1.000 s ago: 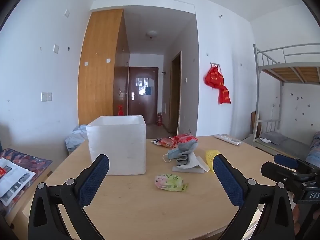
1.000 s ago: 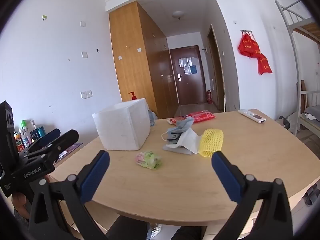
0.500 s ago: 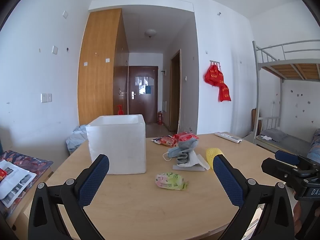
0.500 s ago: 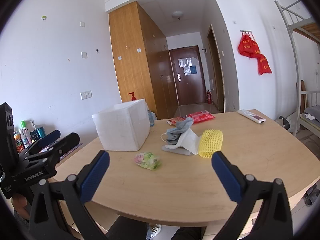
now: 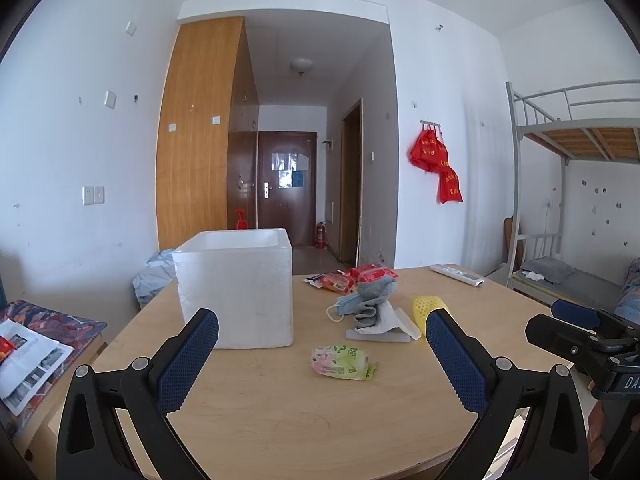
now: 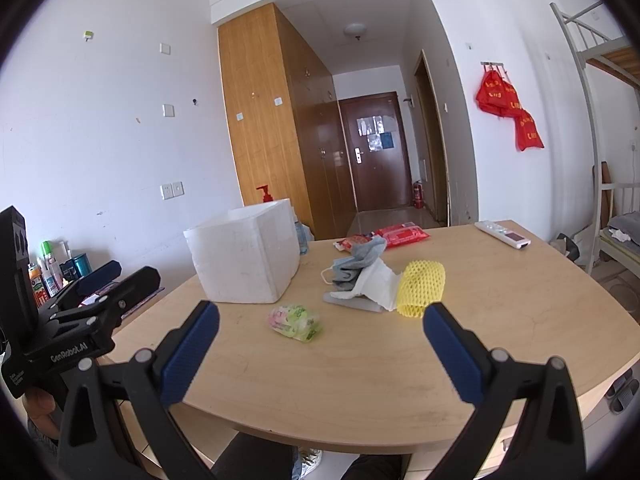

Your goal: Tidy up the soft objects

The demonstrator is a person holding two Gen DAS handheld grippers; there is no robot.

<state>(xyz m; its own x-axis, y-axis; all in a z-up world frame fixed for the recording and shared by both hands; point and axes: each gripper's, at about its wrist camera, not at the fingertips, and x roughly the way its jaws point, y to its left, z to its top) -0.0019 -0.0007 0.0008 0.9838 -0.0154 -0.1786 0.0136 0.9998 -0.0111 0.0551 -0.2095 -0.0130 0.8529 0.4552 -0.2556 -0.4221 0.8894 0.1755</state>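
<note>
I am holding my left hand-held gripper (image 5: 322, 354) and right hand-held gripper (image 6: 321, 346) spread wide and gripping nothing above the near edge of the counter (image 6: 500, 312). Nothing looks sorted yet: the tissue pack (image 6: 295, 322) is lying just ahead between the fingers, the grey sock and cloth pile (image 6: 362, 276) and yellow foam net (image 6: 422, 288) beyond it, the white foam box (image 6: 246, 262) (presumably the bin) waiting ahead-left.

Remote control (image 6: 503, 233) on wooden table (image 6: 520, 320)
</note>
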